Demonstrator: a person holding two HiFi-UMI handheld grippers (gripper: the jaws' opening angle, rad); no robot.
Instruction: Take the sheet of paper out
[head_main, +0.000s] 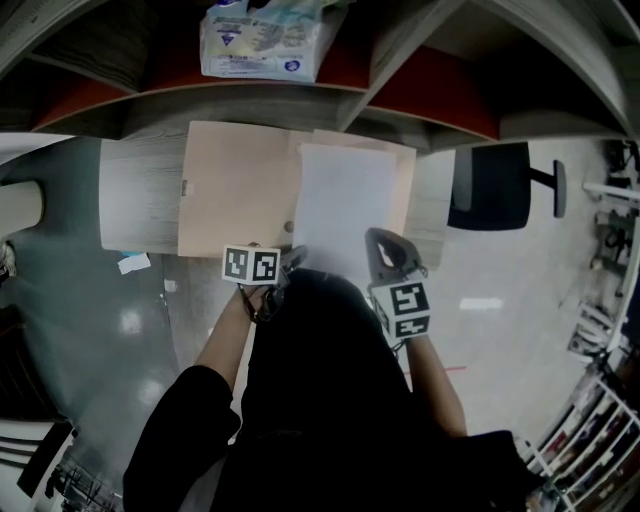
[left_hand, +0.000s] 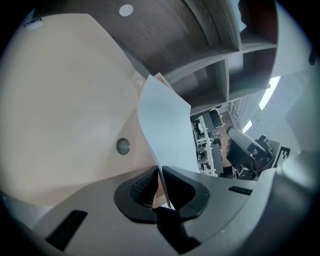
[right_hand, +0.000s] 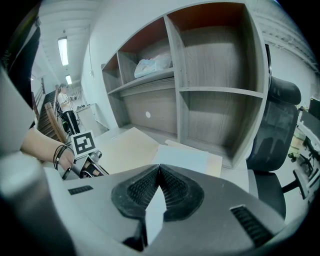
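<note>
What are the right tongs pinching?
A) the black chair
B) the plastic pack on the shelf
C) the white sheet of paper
C: in the right gripper view the right tongs are shut on an edge of the white sheet of paper, which lies over the beige folder.

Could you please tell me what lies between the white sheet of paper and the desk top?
The open tan folder: in the head view its right half shows around the sheet of paper, on the desk.
</note>
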